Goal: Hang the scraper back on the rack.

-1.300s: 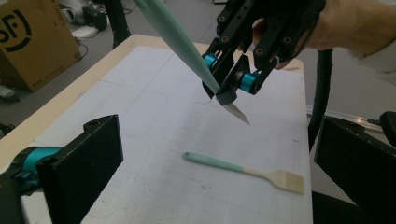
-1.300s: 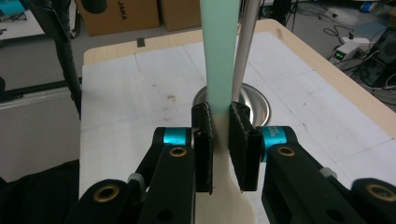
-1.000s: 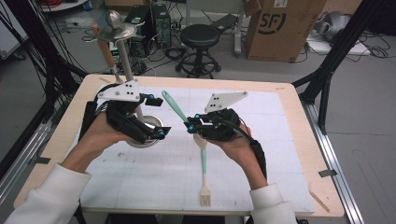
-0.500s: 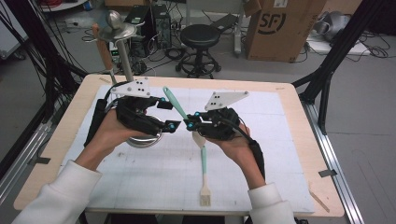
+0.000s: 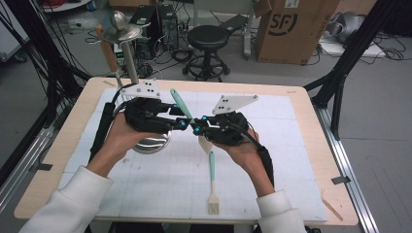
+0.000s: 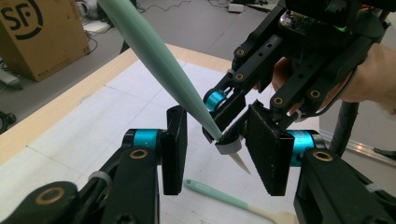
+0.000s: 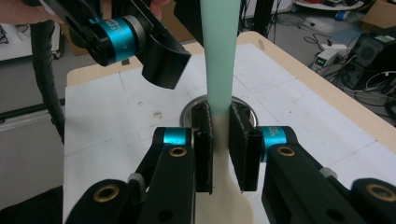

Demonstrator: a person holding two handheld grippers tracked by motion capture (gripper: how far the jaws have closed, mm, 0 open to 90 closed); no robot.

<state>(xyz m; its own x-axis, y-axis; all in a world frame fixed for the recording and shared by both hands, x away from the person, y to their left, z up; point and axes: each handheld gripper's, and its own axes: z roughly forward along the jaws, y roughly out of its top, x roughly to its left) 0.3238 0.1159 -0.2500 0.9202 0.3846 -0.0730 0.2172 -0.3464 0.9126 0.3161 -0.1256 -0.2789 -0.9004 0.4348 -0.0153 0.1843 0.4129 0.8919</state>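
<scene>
While mint-handled spatula [image 7: 219,56] is held raised over table [image 5: 301,126], clamped at handle-blade joint by right gripper [image 7: 219,154] jaws; left gripper [image 6: 219,154] jaws just closing around it, not yet pressed, gaps seen both sides; second spatula [image 5: 212,182] laid on mat; steel bowl [image 5: 153,143] under left hand.

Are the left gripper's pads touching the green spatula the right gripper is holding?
Apart. In the left gripper view, the left gripper has just been closing, yet gaps show between both pads and the spatula, which the right gripper clamps.
</scene>
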